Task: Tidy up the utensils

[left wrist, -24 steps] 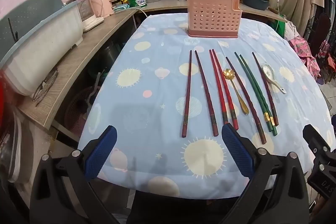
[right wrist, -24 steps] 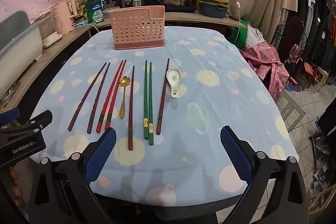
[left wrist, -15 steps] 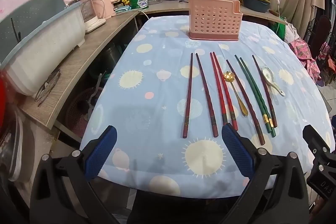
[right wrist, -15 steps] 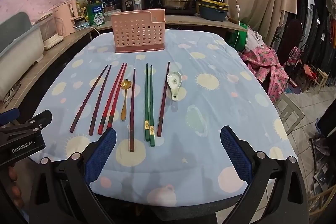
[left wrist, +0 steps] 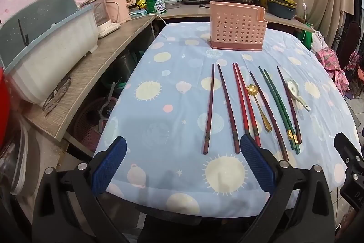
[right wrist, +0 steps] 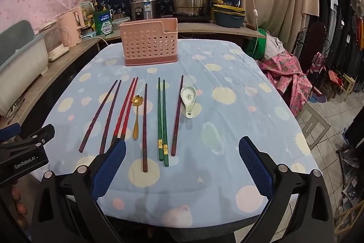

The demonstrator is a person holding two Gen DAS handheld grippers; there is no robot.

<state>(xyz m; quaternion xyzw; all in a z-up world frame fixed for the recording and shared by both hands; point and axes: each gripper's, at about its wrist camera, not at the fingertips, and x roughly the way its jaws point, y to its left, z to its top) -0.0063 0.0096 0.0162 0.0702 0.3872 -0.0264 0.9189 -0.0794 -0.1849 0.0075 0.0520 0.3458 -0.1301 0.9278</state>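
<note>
both hand-held grippers, left hand-held gripper (left wrist: pixel 183 164) and right hand-held gripper (right wrist: pixel 182 165), spread apart over near table edge (right wrist: pixel 182 223).

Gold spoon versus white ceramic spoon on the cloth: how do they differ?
The gold spoon is slim and metallic with a small flower-shaped bowl; the white ceramic spoon is broad, short-handled, with a green motif in its bowl. The gold spoon lies among the chopsticks; the ceramic spoon lies at the row's right end. Both lie flat, bowls toward the pink holder, untouched.
</note>
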